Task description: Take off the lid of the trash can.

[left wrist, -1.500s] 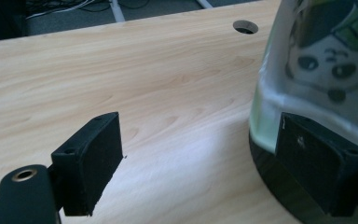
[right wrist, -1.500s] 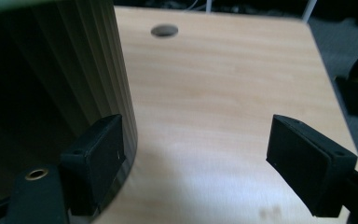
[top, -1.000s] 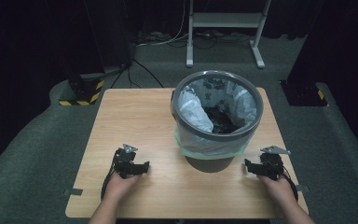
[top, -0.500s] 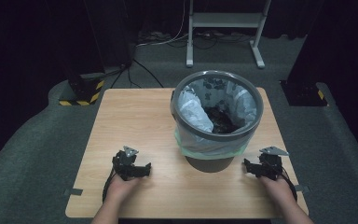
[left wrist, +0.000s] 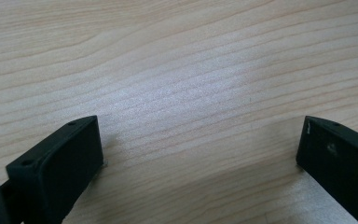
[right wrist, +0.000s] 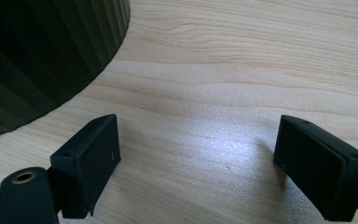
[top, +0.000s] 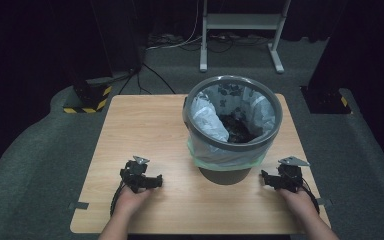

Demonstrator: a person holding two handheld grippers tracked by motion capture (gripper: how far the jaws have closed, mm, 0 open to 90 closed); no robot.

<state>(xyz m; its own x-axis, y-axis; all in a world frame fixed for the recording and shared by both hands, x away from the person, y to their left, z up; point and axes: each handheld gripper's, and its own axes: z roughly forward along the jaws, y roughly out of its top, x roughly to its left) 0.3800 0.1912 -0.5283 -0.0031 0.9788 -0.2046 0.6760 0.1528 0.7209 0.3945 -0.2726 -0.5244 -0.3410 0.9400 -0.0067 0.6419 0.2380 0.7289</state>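
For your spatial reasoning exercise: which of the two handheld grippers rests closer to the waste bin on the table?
The right gripper: its own view shows the ribbed wall of the waste bin just beside its open jaws. The left gripper, also open, looks at bare wooden table.

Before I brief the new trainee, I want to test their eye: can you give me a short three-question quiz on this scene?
1. True or false: the left tool holds something.
2. What lines the bin? A) a bag B) newspaper C) nothing
3. Which tool sits nearer the bin's ribbed wall?

Key:
1. False; its jaws stand open over bare table, and have just been opening.
2. A; a pale bag.
3. The right tool.
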